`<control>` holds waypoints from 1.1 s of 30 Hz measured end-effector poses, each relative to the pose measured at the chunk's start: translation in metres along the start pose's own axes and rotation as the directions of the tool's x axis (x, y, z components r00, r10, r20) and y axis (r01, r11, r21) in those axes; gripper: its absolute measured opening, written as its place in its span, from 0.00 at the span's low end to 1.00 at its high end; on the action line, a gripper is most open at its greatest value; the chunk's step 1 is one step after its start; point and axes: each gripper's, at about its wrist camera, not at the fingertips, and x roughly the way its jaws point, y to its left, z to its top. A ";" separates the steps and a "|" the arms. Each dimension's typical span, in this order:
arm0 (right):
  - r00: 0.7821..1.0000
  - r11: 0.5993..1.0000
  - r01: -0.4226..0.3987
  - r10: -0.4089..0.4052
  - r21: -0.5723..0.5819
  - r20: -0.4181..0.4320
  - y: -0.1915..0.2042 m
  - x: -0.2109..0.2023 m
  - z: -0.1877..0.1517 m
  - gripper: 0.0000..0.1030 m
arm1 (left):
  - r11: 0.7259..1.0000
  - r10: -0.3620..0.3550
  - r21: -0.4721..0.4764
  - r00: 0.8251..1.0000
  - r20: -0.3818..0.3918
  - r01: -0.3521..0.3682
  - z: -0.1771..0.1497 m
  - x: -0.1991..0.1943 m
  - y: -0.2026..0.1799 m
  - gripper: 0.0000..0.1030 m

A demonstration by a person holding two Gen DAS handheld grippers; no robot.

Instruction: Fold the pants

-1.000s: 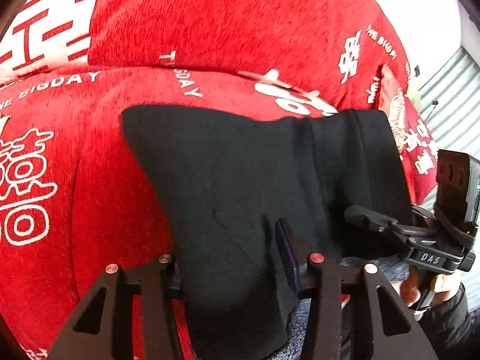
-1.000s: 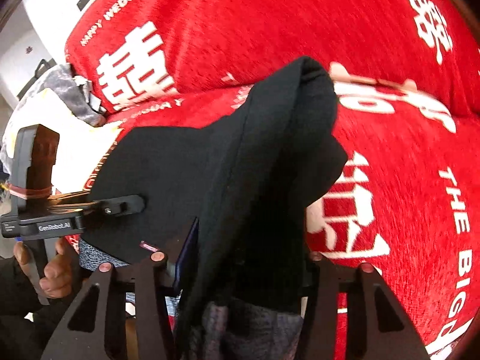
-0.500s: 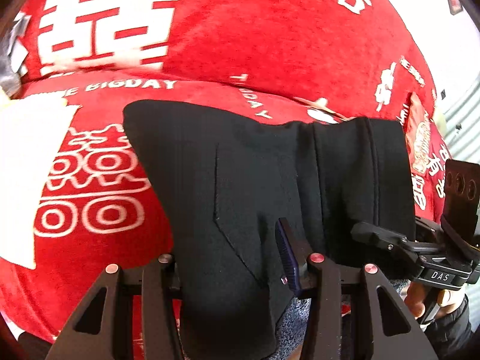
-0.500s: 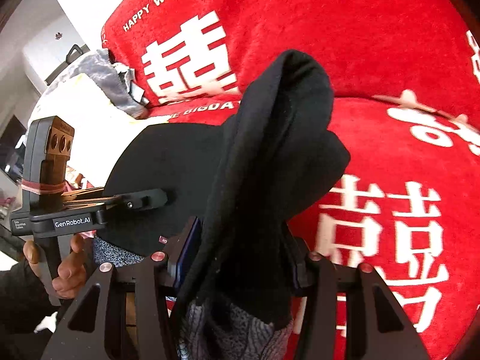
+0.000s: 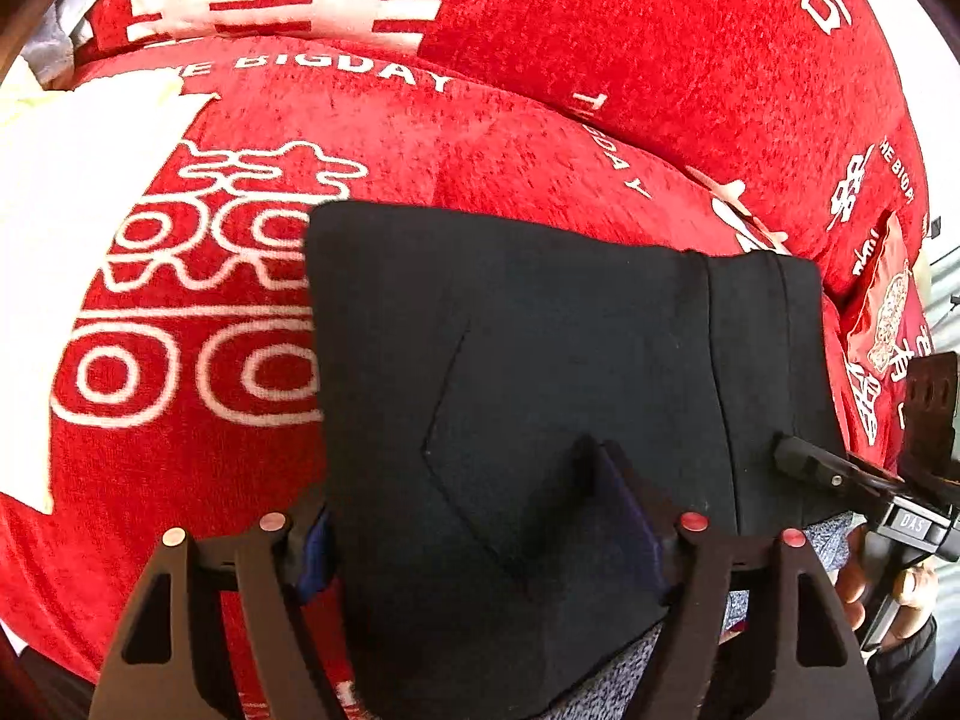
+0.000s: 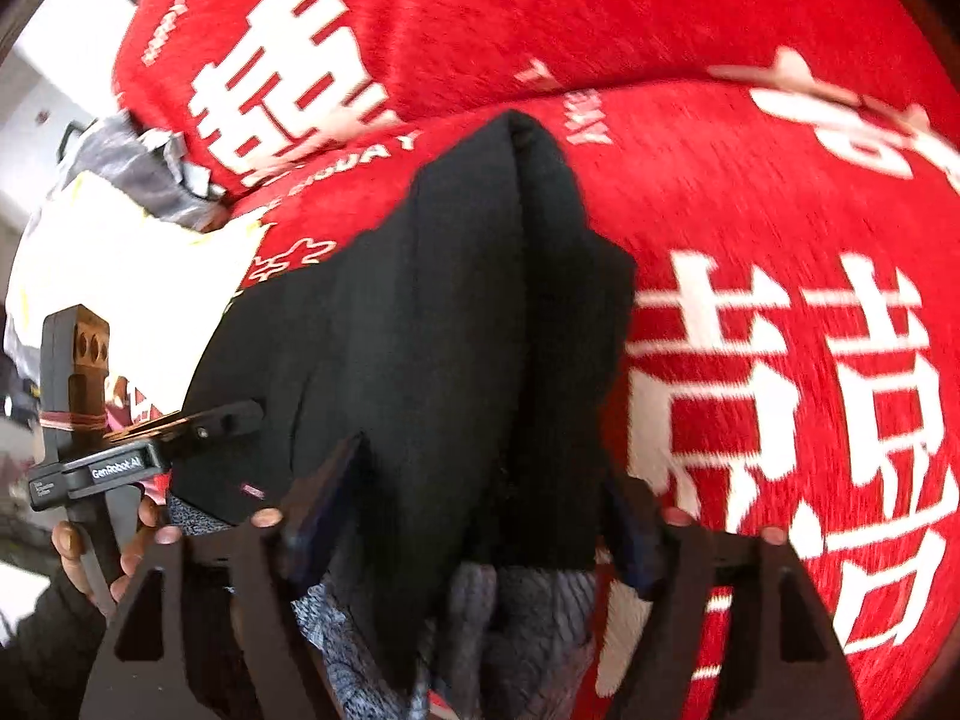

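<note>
L gripper (image 5: pixel 468 516) tilts steeply down over the near edge of the sofa (image 5: pixel 540 138), jaws opening, black pants (image 5: pixel 570 360) between the fingers, pads not pressing. R gripper (image 6: pixel 480 516) pitched down likewise, jaws opening, a bunched fold of pants (image 6: pixel 456 330) between its fingers, let go. A hand (image 5: pixel 882 594) grips the R handle at right. Pants lie folded on the seat cushion, grey fabric (image 6: pixel 516 618) under the near edge. White sheet (image 5: pixel 66 240) toward the seat's left end. No containers.

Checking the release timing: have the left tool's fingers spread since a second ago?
Yes. The left tool is opening: its fingers were pinched on the black pants, and now they stand wider, the fold loose between them on the red cover.
</note>
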 end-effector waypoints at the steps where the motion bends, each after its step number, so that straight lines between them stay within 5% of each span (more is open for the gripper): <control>1: 1.000 1.000 0.013 -0.013 0.007 0.008 0.000 -0.005 -0.001 0.77 | 1.000 0.003 0.003 1.000 0.008 -0.003 -0.001 -0.005 0.002 0.74; 5: 0.978 0.984 0.157 -0.144 -0.081 0.154 0.021 -0.048 -0.012 0.79 | 1.000 -0.008 0.029 0.994 0.104 0.005 -0.005 -0.049 -0.002 0.74; 8: 0.966 0.939 0.158 -0.084 -0.305 0.243 0.063 -0.073 -0.033 0.82 | 0.993 -0.077 0.101 0.989 0.128 0.064 -0.018 -0.066 -0.022 0.74; 12: 0.986 0.875 0.069 0.012 -0.479 0.164 0.093 -0.068 -0.054 0.83 | 0.958 -0.116 0.274 0.989 0.090 0.087 -0.051 -0.055 -0.059 0.74; 16: 0.999 0.901 0.025 -0.003 -0.434 0.050 0.072 -0.036 -0.058 0.83 | 0.962 -0.074 0.263 0.997 0.011 0.068 -0.061 -0.020 -0.052 0.74; 19: 1.000 0.924 -0.011 0.014 -0.383 0.006 0.056 -0.022 -0.059 0.83 | 0.965 -0.112 0.240 0.994 0.004 0.108 -0.063 -0.013 -0.042 0.74; 25: 0.999 0.931 -0.002 0.021 -0.365 0.047 0.061 -0.038 -0.044 0.83 | 0.973 -0.111 0.208 0.993 0.038 0.101 -0.045 -0.033 -0.039 0.74; 28: 0.993 0.922 0.049 -0.005 -0.383 0.115 0.070 -0.043 -0.021 0.84 | 0.988 -0.064 0.149 0.993 0.097 0.049 -0.019 -0.037 -0.034 0.93; 33: 0.982 0.934 0.091 -0.026 -0.347 0.187 0.075 -0.026 0.031 0.85 | 0.996 -0.018 0.086 0.997 0.080 0.011 0.000 -0.016 -0.024 0.94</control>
